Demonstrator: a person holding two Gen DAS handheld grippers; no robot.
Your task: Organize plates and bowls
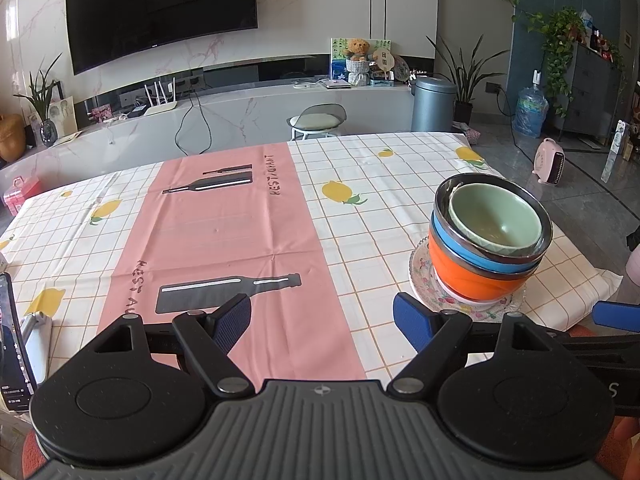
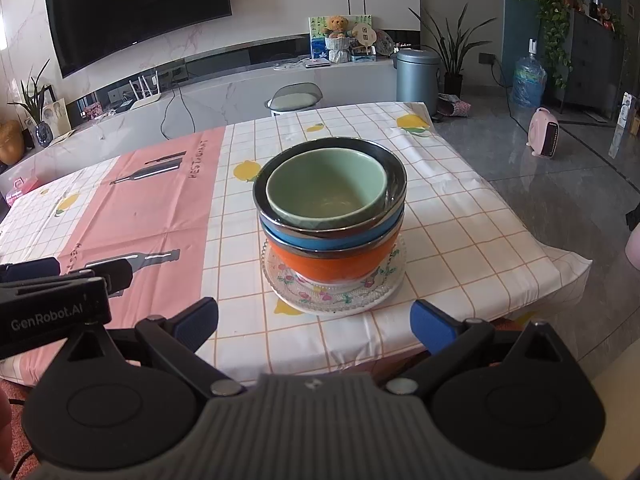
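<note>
Left tool (image 1: 322, 322): blue-padded fingers spread wide apart, gripping nothing, held low over the near edge of the surface (image 1: 360, 168), above the pink strip (image 1: 224, 232) of the cloth.
Right tool (image 2: 314, 322): fingers likewise spread wide, empty, at the near edge of the surface, with the bowl stack straight ahead between the lines of its two fingers, not touching them.
Green bowl (image 2: 326, 188): uppermost, nested upright inside the metal-rimmed bowl beneath it and pushed toward that bowl's left side.
Blue bowl (image 2: 332, 238): steel-rimmed, holds the green bowl and sits inside the orange one.
Orange bowl (image 2: 332, 262): bottom of the stack, also steel-rimmed, standing on the plates.
Glass plate (image 2: 334, 292): clear, with a floral pattern, flat on the cloth near the near-right corner of the surface; a smaller pale pink plate (image 1: 474, 298) shows between it and the orange bowl.
Stack tilt: in the left wrist view the upper bowls lean slightly to the right.
Cloth: white grid with lemons, pink strip printed with bottles.
Phone (image 1: 12, 340): propped upright on a stand at the near-left edge.
</note>
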